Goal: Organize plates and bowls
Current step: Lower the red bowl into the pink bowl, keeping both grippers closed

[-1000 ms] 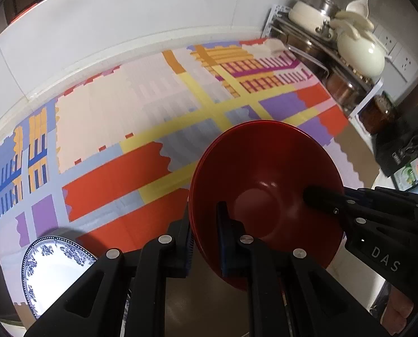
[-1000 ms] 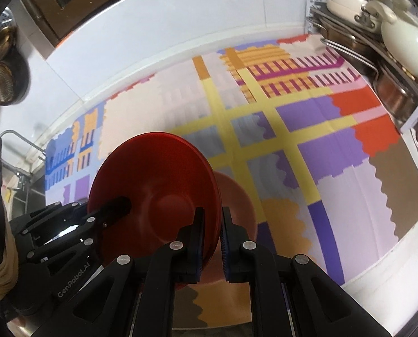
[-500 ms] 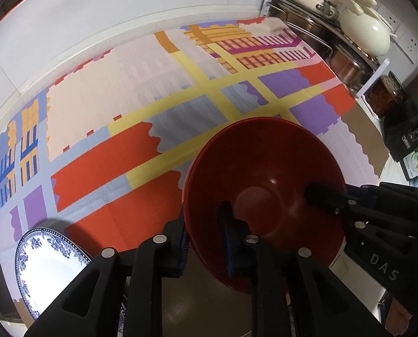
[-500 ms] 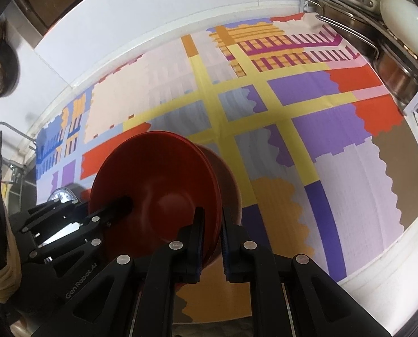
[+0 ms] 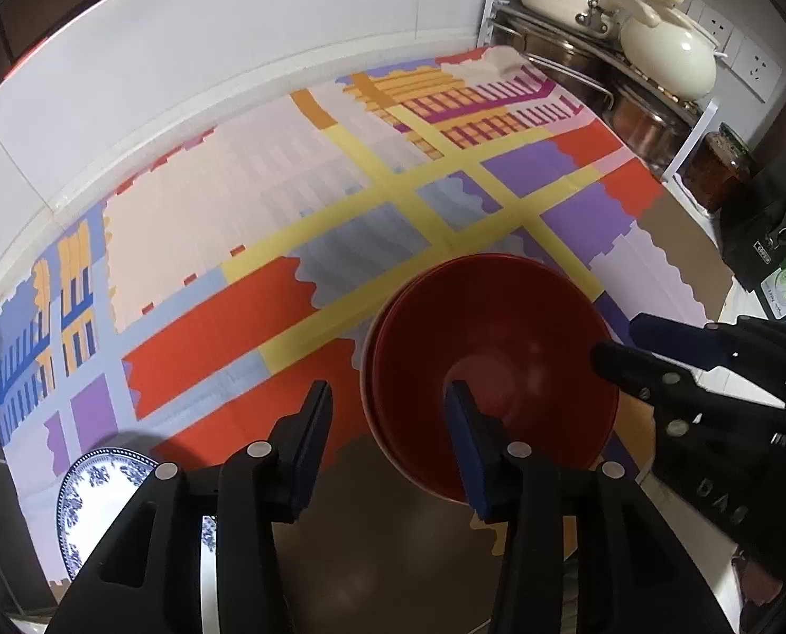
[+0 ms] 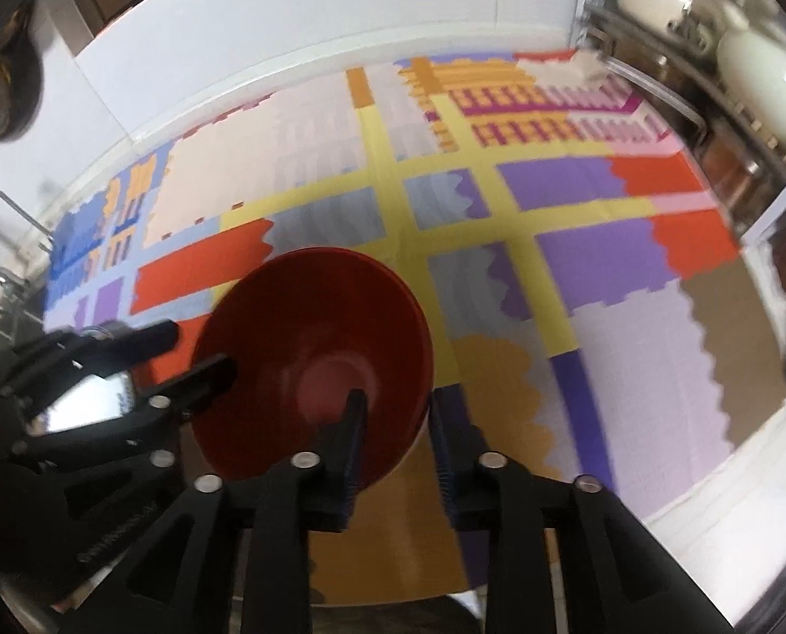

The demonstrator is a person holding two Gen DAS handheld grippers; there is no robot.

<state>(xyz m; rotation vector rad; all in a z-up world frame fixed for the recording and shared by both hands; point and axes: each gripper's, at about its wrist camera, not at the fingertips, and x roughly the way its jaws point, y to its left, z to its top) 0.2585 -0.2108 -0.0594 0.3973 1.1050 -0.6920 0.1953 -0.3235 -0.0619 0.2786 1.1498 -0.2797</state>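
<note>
Left gripper: jaws opening, straddling the near rim of the red bowl, pads clear. Right gripper: likewise opening across the opposite rim. Bowl nested on a second red one, on the patterned mat. Risk: a withdrawing pad snags the rim, tipping the stack. Blue-and-white plate well apart.

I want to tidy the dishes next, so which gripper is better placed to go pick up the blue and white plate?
Left. The blue and white plate lies just beside the left gripper, on its outer side. The right gripper sits across the red bowls. Both are opening, rims between their fingers.
</note>
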